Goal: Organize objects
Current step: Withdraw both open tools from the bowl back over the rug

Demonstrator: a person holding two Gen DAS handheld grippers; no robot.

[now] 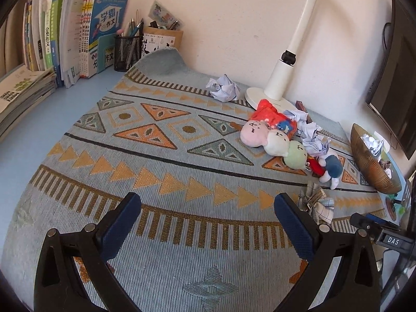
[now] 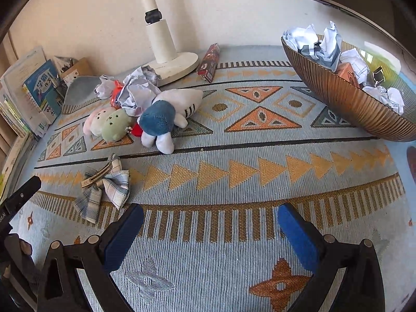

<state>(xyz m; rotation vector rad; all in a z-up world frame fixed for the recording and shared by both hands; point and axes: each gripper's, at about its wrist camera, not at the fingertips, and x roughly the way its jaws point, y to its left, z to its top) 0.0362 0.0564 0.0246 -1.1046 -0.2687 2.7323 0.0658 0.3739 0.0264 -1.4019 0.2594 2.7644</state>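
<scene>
Woven blue-and-orange mat [image 2: 234,171] covers the desk, its far-left corner curled up against the pen cup [image 1: 127,52]. Both the left gripper [image 1: 208,210] and the right gripper [image 2: 210,221] hover above bare mat with jaws spread wide, holding nothing. Ahead of them lies a broad free stretch. Plush toys [image 2: 145,119] and crumpled paper [image 1: 223,88] cluster by the lamp base [image 2: 176,65]; a plaid bow [image 2: 106,187] lies just left of the right gripper. The bronze bowl [image 2: 345,104], filled with paper, sits at the right edge. Books [image 1: 52,33] line the left wall.
</scene>
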